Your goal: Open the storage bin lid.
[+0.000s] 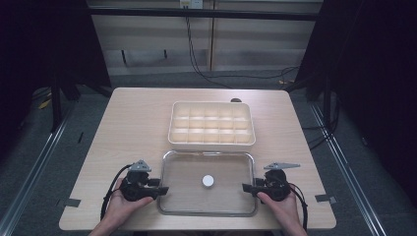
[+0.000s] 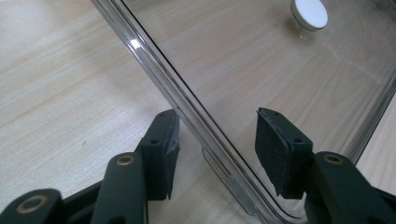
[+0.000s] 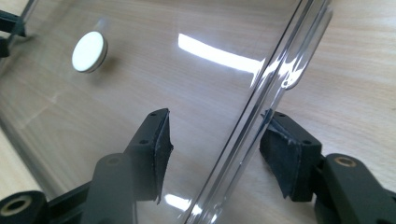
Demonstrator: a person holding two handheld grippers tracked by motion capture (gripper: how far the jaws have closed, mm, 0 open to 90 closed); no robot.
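Observation:
A clear plastic lid with a white round knob lies flat on the wooden table near its front edge. Behind it stands a cream compartment box with no lid on. My left gripper is at the lid's left edge and my right gripper is at its right edge. In the left gripper view the jaws straddle the lid's rim, open. In the right gripper view the jaws straddle the opposite rim the same way, open. The knob lies beyond both.
The table has bare wood to the left and right of the box and lid. Tape marks sit near the front corners. Cables run across the floor behind the table.

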